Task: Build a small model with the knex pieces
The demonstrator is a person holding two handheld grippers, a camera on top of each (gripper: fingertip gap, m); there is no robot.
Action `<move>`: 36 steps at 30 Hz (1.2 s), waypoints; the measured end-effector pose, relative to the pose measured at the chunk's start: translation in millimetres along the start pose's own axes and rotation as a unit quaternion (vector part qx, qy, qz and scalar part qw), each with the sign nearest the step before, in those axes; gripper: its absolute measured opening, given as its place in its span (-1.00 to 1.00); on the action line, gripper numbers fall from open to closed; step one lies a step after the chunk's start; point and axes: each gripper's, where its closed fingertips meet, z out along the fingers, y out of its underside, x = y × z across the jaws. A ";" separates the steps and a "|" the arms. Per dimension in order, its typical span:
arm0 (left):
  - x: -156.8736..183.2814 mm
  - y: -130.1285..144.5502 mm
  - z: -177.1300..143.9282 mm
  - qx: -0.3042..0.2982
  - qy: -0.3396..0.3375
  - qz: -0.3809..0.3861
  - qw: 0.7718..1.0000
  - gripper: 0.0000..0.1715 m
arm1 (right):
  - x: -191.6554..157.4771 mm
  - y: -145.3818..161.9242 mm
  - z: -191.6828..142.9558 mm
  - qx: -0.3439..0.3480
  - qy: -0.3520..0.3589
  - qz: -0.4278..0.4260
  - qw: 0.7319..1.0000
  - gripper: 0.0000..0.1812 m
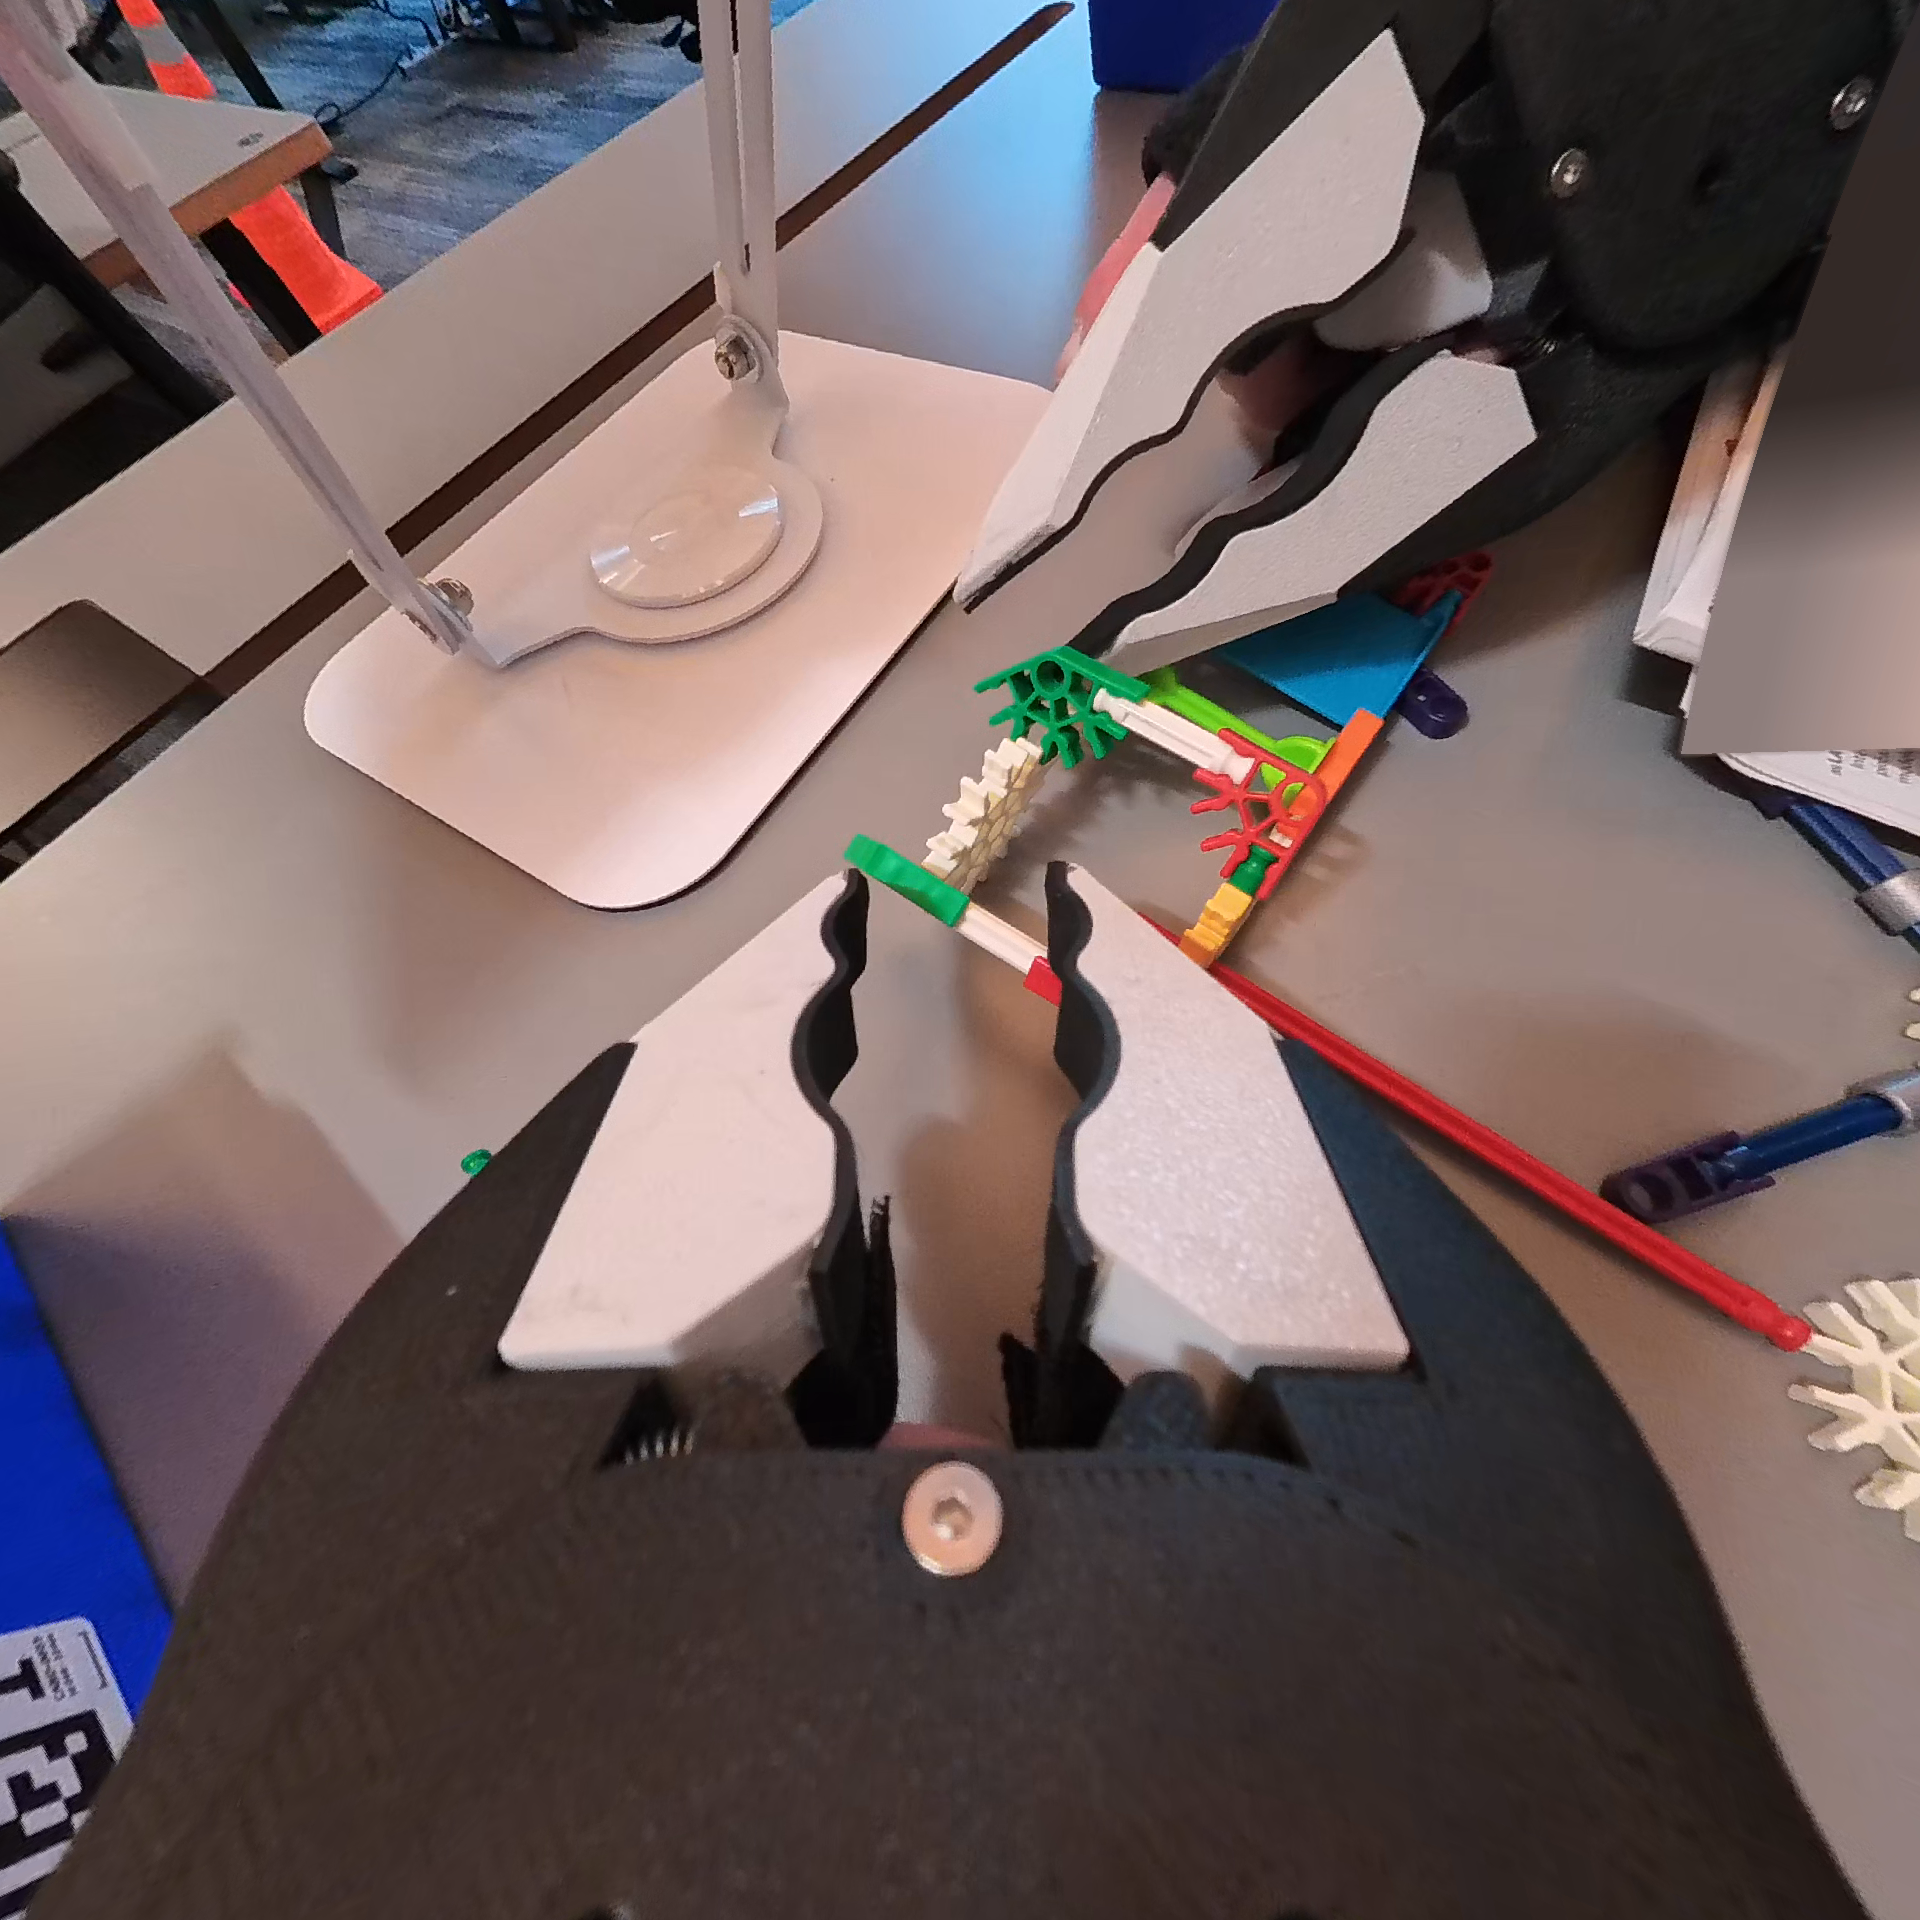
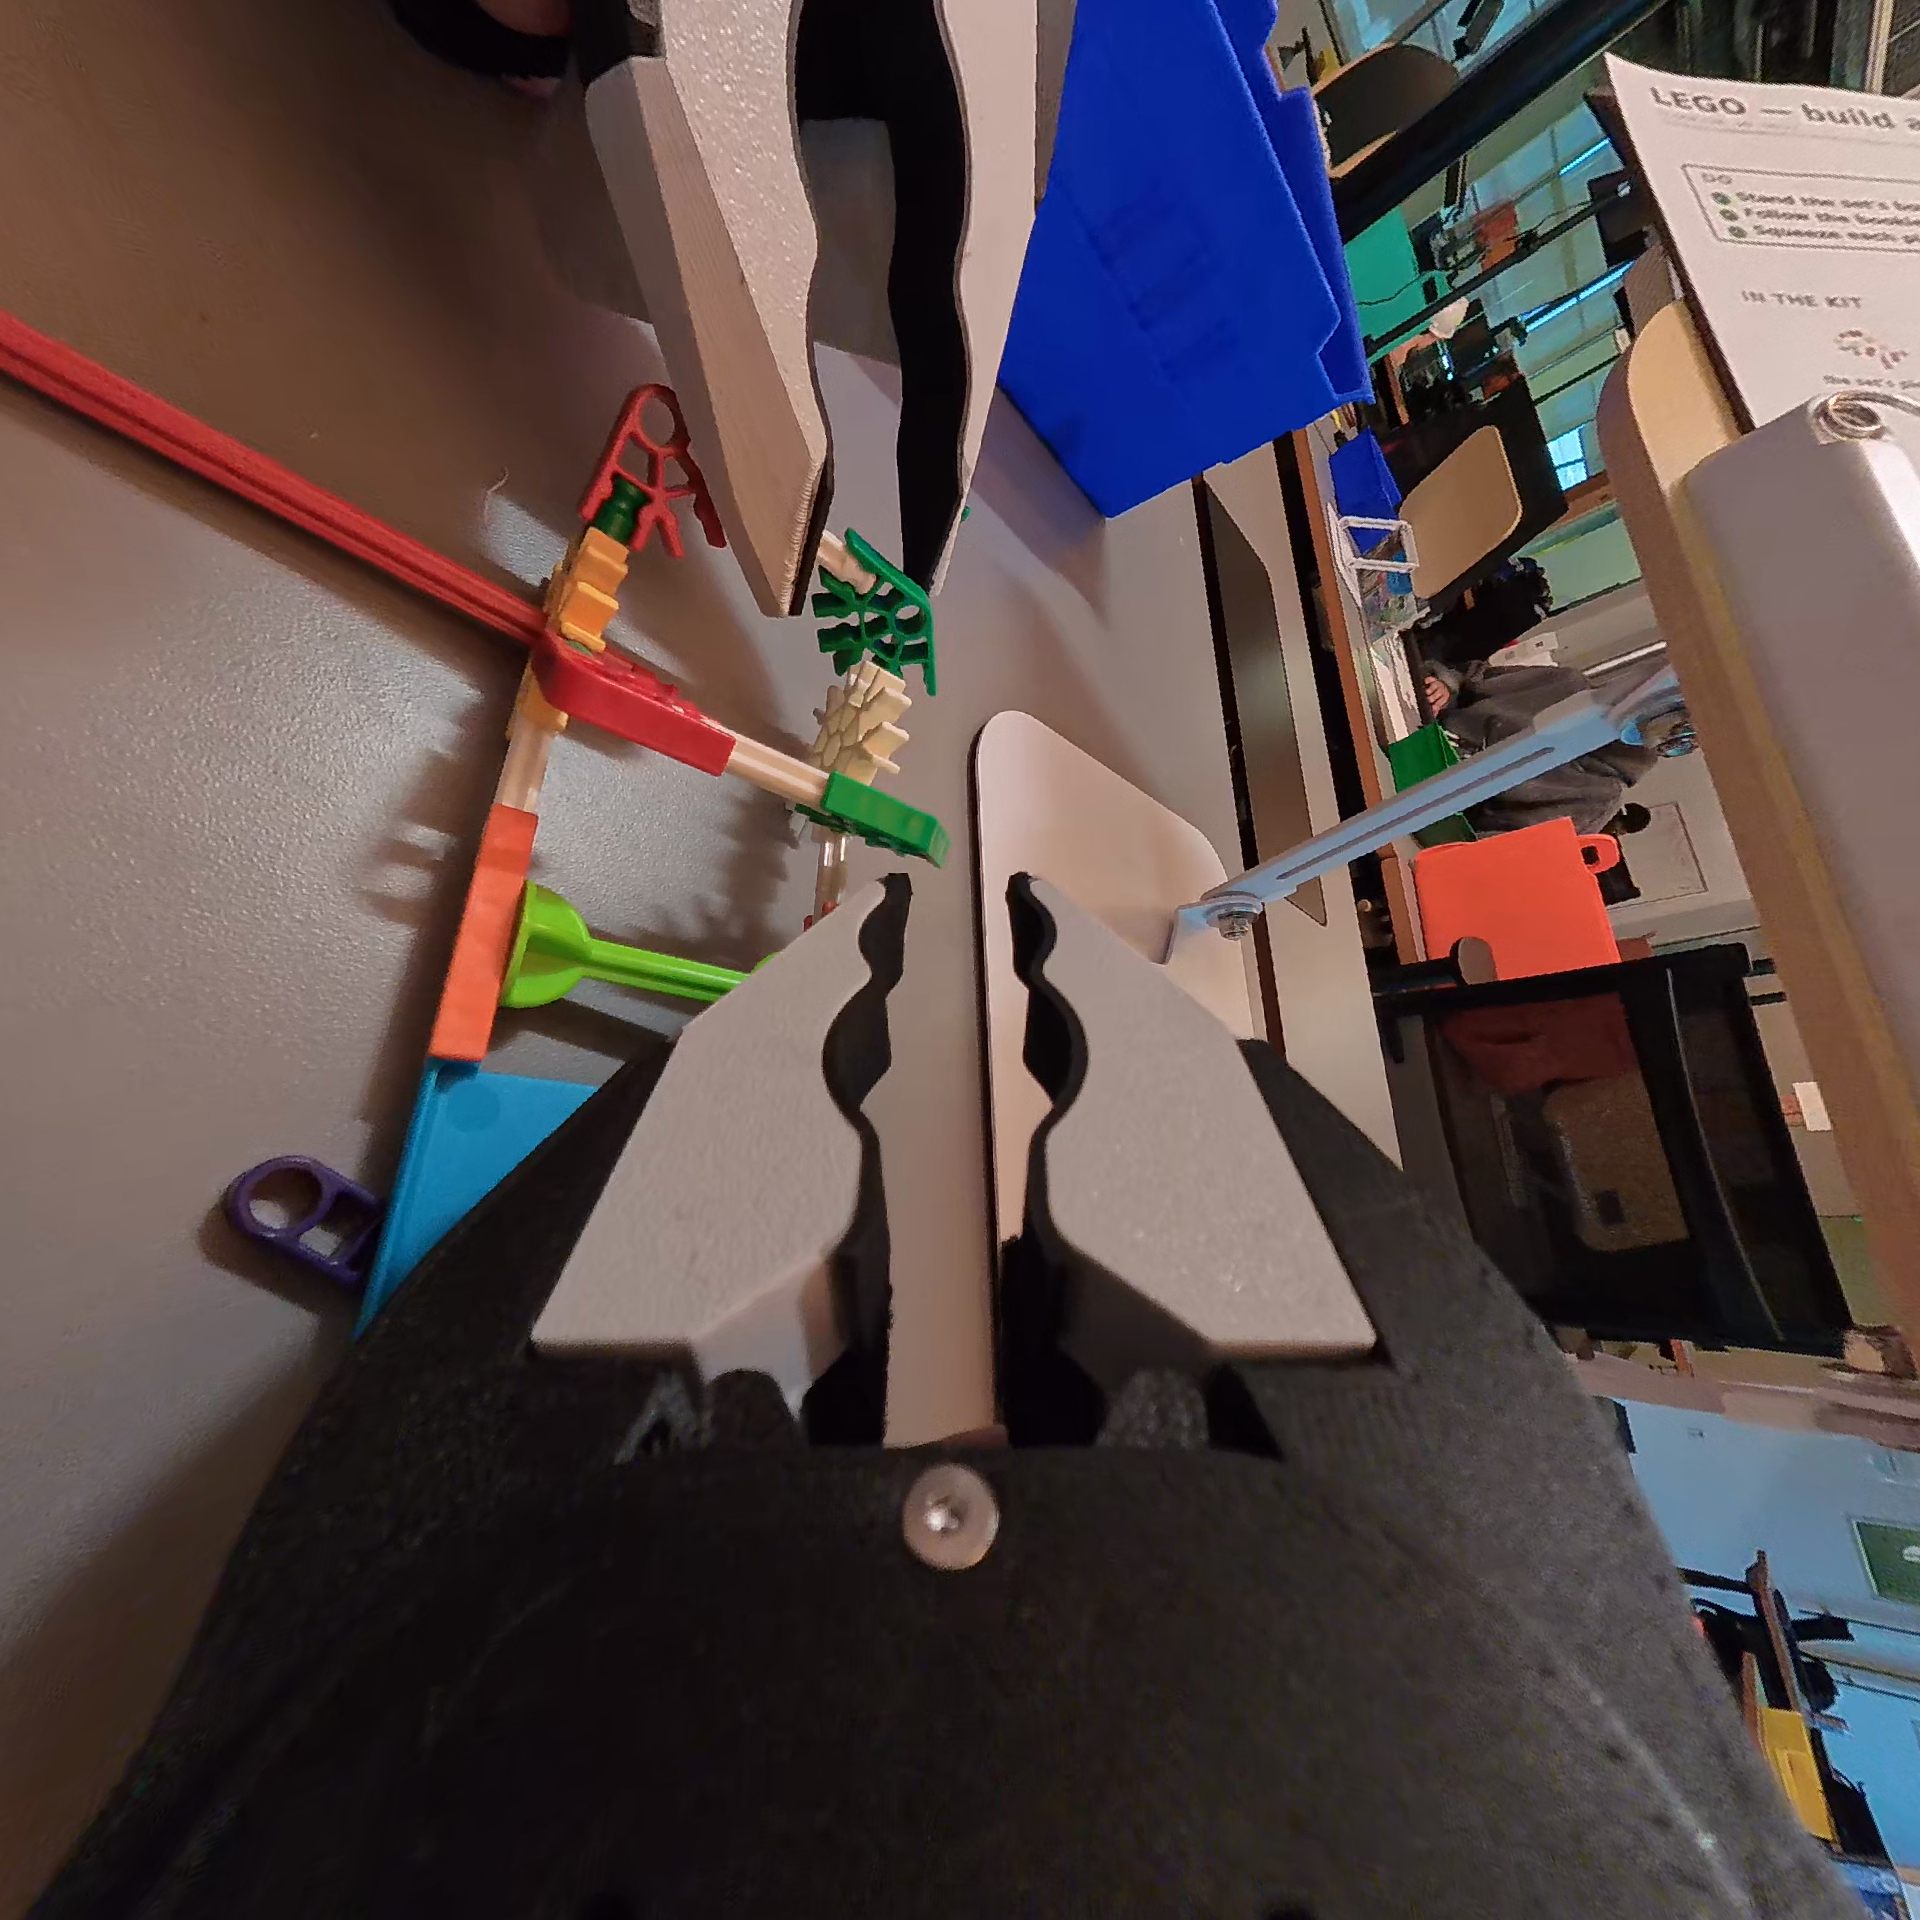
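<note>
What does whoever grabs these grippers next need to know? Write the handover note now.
Left gripper: open, fingertips either side of the short white rod on the toy frame's near edge; contact unclear.
Right gripper: open, empty, tips just beside the flat green connector.
Toy frame: on the grey table beside the white stand base. Green, cream, red and orange connectors are joined with a blue panel; a long red rod runs out from one corner.
Apart from the frame: blue rod with purple connector; cream snowflake connector at the red rod's far end.
</note>
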 end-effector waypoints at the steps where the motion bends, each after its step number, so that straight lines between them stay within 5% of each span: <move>1: 0.1 0.0 -0.1 0.000 0.000 0.000 1.000 -0.62 | 0.2 0.0 -0.1 0.000 0.000 0.000 1.000 -0.80; 17: -0.1 0.8 0.6 -0.003 -0.001 0.000 1.000 -0.62 | 4.0 0.5 -0.8 0.003 0.007 0.003 1.000 -0.79; 36: -7.2 0.6 1.6 -0.003 -0.011 -0.017 1.000 -0.61 | 27.0 8.0 -4.6 0.027 0.025 0.108 0.993 -0.78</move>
